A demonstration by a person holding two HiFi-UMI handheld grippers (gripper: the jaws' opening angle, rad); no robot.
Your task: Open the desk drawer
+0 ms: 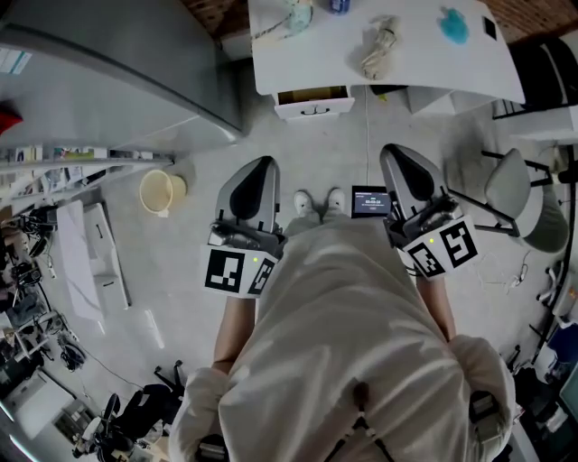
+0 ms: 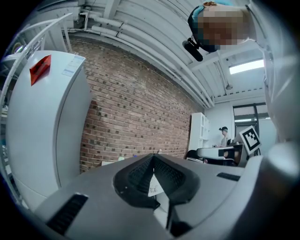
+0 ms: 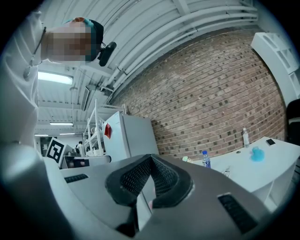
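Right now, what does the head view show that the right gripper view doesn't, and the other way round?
Head view only: the drawer unit under the white desk, a yellow bucket on the floor and the person's white shoes. Right gripper view only: the ceiling pipes and a lit ceiling light. Both: the desk with a blue object on it, and the grey fridge.

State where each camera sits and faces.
Head view: on the person's head, facing steeply down at floor and white desk; shows torso, shoes, left gripper, right gripper.
Left gripper view: on the left gripper, facing level at brick wall and fridge; shows its shut jaws.
Right gripper view: on the right gripper, facing level at brick wall and white desk; shows its shut jaws.
Shared: both gripper views show brick wall and fridge.
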